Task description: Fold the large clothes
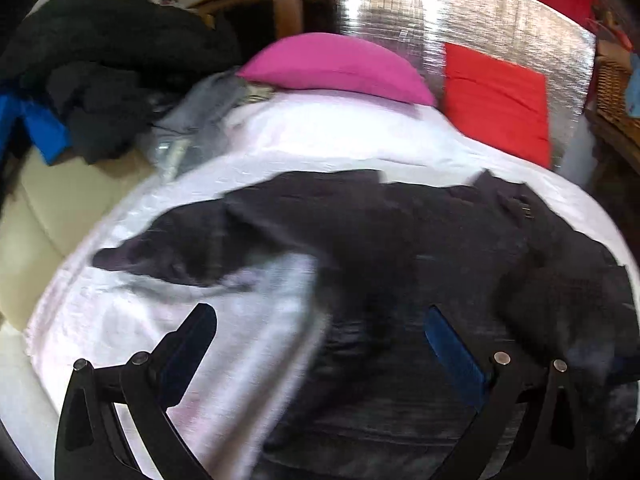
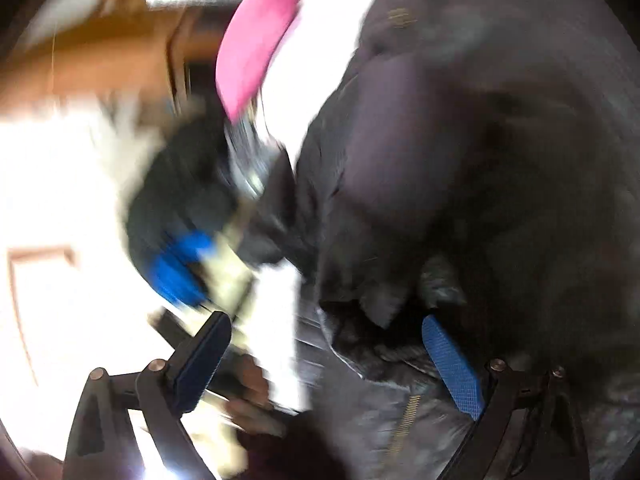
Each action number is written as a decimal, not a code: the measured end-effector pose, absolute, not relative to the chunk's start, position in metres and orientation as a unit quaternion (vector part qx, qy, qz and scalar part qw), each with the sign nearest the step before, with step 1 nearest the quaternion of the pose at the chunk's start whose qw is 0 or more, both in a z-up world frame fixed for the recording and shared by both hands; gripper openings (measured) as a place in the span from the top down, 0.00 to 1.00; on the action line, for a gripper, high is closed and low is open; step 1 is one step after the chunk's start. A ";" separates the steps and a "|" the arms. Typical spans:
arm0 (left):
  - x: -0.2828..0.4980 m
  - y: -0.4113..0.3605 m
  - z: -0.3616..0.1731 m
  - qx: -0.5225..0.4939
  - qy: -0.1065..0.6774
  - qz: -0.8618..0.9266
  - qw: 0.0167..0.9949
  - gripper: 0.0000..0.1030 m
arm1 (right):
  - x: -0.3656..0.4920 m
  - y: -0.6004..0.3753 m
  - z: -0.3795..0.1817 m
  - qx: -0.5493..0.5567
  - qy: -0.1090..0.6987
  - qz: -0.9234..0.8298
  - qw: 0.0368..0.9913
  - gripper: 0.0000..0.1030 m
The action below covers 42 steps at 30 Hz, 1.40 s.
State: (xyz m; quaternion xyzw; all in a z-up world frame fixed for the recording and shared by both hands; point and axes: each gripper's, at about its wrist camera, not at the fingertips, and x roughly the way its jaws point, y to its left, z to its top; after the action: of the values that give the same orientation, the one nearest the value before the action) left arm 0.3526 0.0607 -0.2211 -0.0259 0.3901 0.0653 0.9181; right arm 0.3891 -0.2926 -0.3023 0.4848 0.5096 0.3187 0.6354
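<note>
Right wrist blurred, dark garment [image 2: 460,160], hand [image 2: 248,392] indistinct

Soft indoor light, both fisheye views bowed and ringed by dark corners, mild smear over the crumpled white bedsheet [image 1: 320,140], heavy motion blur in the right wrist view, blown-out white glare at its left, dark padded jacket [image 2: 460,160] murky, detail lost

Left claw [image 1: 320,344]: black linkage arms, triangular cut-outs, round silver pivot pins; blue ribbed pad on one finger [image 1: 452,356], other pad seen dark.
Right claw [image 2: 326,360]: same black frame, dull metal pins; blue cross-hatched pad on finger [image 2: 452,364], other pad seen dark navy.
</note>
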 end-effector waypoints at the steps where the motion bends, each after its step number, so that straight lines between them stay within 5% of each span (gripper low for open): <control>1: 0.354 0.050 -0.221 -0.024 0.389 0.052 0.919 0.00 | 0.386 -0.308 -0.307 0.521 0.494 0.311 0.622 0.05; 11: 0.362 -0.072 -0.204 0.039 0.377 -0.067 0.923 0.00 | 0.351 -0.418 -0.312 0.592 0.419 0.141 0.674 0.06; 21: 0.431 -0.182 -0.224 0.140 0.473 -0.047 0.869 0.01 | 0.335 -0.470 -0.255 0.424 0.376 -0.046 0.822 0.07; 22: 0.434 -0.185 -0.233 0.155 0.485 -0.039 0.860 0.04 | 0.336 -0.474 -0.255 0.417 0.380 -0.055 0.824 0.07; 24: 0.437 -0.185 -0.249 0.157 0.506 -0.050 0.847 0.42 | 0.342 -0.479 -0.265 0.423 0.391 -0.044 0.817 0.07; 28: 0.427 -0.168 -0.253 0.131 0.501 -0.065 0.853 0.57 | 0.356 -0.469 -0.287 0.415 0.428 -0.034 0.802 0.09; 30: 0.413 -0.156 -0.244 0.128 0.477 -0.064 0.867 0.66 | 0.364 -0.457 -0.300 0.393 0.447 -0.037 0.803 0.31; 35: 0.393 -0.098 -0.222 0.071 0.438 -0.045 0.895 0.73 | 0.364 -0.443 -0.309 0.343 0.466 -0.067 0.813 0.38; 39: 0.376 -0.034 -0.221 0.068 0.423 -0.005 0.904 0.68 | 0.365 -0.440 -0.314 0.336 0.472 -0.073 0.812 0.39; 40: 0.375 -0.024 -0.226 0.064 0.427 0.002 0.902 0.62 | 0.367 -0.439 -0.315 0.334 0.473 -0.074 0.812 0.38; 42: 0.374 -0.004 -0.236 0.037 0.443 0.010 0.895 0.32 | 0.370 -0.436 -0.315 0.328 0.474 -0.079 0.813 0.37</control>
State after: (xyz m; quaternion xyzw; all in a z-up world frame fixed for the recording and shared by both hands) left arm 0.3739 -0.0039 -0.2363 0.0372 0.4434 0.0100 0.8955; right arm 0.3698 -0.4356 -0.3153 0.3279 0.4742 -0.0785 0.8133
